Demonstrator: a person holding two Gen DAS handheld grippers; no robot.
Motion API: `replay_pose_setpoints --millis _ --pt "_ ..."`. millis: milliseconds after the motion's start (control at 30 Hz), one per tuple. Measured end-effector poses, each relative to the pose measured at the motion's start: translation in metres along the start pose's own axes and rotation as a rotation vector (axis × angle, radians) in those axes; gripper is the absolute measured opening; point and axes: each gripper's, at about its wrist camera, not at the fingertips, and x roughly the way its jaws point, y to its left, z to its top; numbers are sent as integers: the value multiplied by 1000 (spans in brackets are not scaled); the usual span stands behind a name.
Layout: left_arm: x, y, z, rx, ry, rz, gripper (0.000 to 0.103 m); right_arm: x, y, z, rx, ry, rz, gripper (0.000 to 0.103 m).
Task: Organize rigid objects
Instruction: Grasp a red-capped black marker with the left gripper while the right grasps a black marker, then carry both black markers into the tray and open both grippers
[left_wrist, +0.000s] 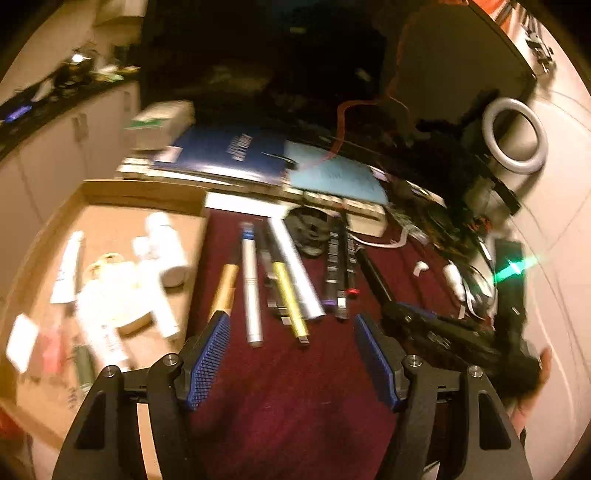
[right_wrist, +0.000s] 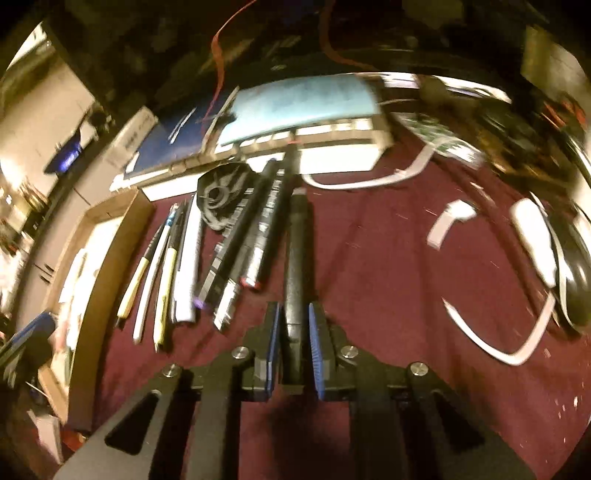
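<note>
A row of pens and stick-shaped tools lies on a dark red cloth: a gold pen, a silver pen, a yellow pen, a silver tube and black sticks. My left gripper is open and empty, just in front of the row. My right gripper is shut on a long black stick, which points away over the cloth, right of the row. The right gripper with the stick also shows in the left wrist view.
A cardboard tray with white tubes and bottles stands left of the cloth. Books and a white box lie behind. A black round part, white cables and a ring light are about.
</note>
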Motion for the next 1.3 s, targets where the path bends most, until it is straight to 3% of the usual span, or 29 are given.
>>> replay_pose_setpoints --millis 100,233,300,367,500,600,767,867,967,1133,1200,1300 --pt "27 -27 16 49 63 -70 73 -18 -24 -13 24 -22 9 15" --pt "77 -69 40 140 125 -59 71 -21 -41 -28 32 -21 61 15" --pt "105 -78 49 135 173 -40 46 -17 -41 -30 32 -26 62 15" --pt "131 -87 55 145 233 -43 35 -16 -42 -33 27 -29 68 15" --pt "161 -92 59 163 245 42 33 -17 -46 -36 30 -50 89 15" --pt "177 -94 59 180 267 80 19 -18 -47 -38 22 -64 97 15" --pt "186 -100 65 231 225 123 16 -18 -47 -36 27 -68 112 15" --pt "176 -93 59 223 248 104 14 -19 -48 -37 24 -68 122 15" --pt "145 -72 40 122 276 3 14 -19 -50 -34 26 -58 140 20" --pt "75 -35 -3 -45 234 -107 14 -10 -40 -22 23 -59 102 27" --pt "50 -24 -16 -80 200 -115 14 -6 -35 -19 4 -62 41 15" --pt "9 2 -25 -139 113 -91 14 -5 -31 -17 -10 -65 6 15"
